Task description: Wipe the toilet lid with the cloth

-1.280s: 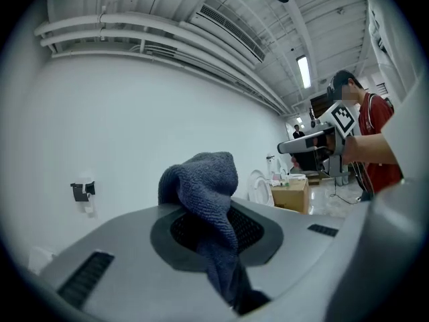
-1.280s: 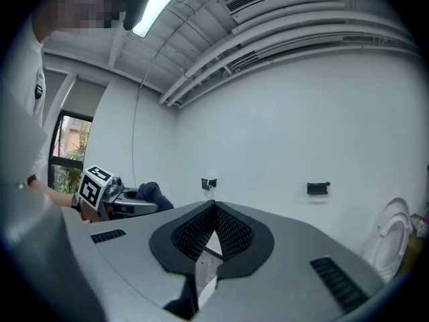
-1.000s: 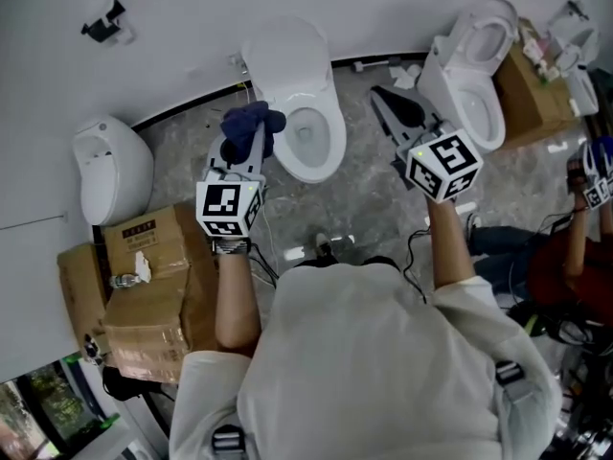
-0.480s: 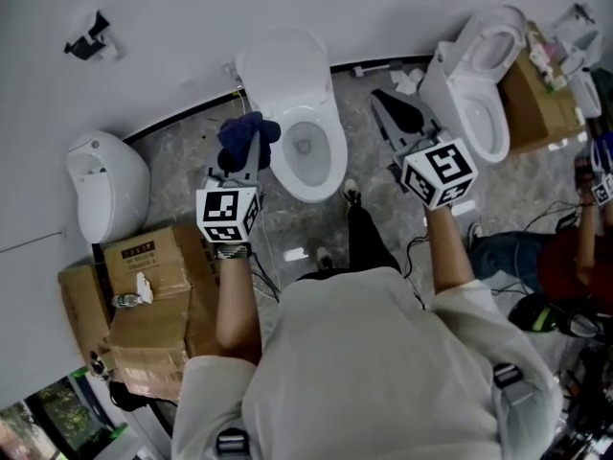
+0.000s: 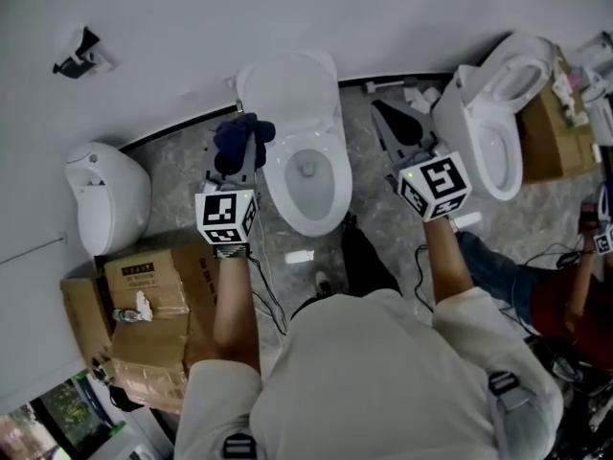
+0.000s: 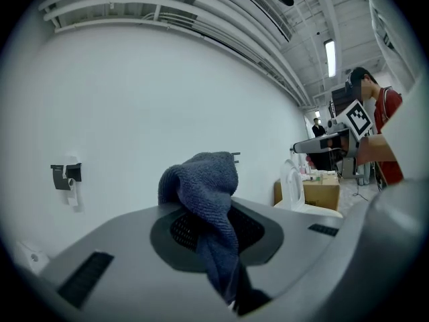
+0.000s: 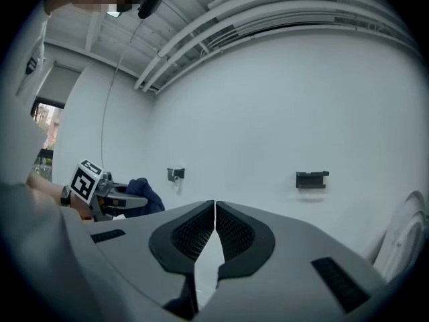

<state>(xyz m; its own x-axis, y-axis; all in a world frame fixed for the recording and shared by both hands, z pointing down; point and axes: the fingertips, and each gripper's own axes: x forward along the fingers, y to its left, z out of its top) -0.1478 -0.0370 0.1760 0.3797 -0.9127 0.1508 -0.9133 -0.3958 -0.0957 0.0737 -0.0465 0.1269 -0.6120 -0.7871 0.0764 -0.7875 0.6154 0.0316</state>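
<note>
The middle white toilet (image 5: 308, 175) has its bowl uncovered, and its lid (image 5: 287, 80) stands raised at the back by the wall. My left gripper (image 5: 238, 151) is shut on a dark blue cloth (image 5: 243, 132), just left of the bowl and lid. In the left gripper view the cloth (image 6: 204, 180) bunches up between the jaws of that gripper (image 6: 213, 230) and hides most of what lies ahead. My right gripper (image 5: 383, 111) hangs right of the bowl, jaws together with nothing in them. In the right gripper view the pads of the right gripper (image 7: 214, 213) meet, and the left gripper (image 7: 110, 194) shows with the cloth (image 7: 144, 193).
A second toilet (image 5: 498, 123) stands at the right with cardboard boxes (image 5: 556, 142) behind it. A white urinal-like fixture (image 5: 105, 195) and more boxes (image 5: 153, 305) are at the left. A person in red (image 5: 575, 290) sits on the floor at the right edge. Small holders (image 7: 312, 179) hang on the wall.
Both grippers have moved forward toward the wall and now flank the middle toilet's bowl. The cloth stays in the left gripper; the right gripper's jaws stay together.
</note>
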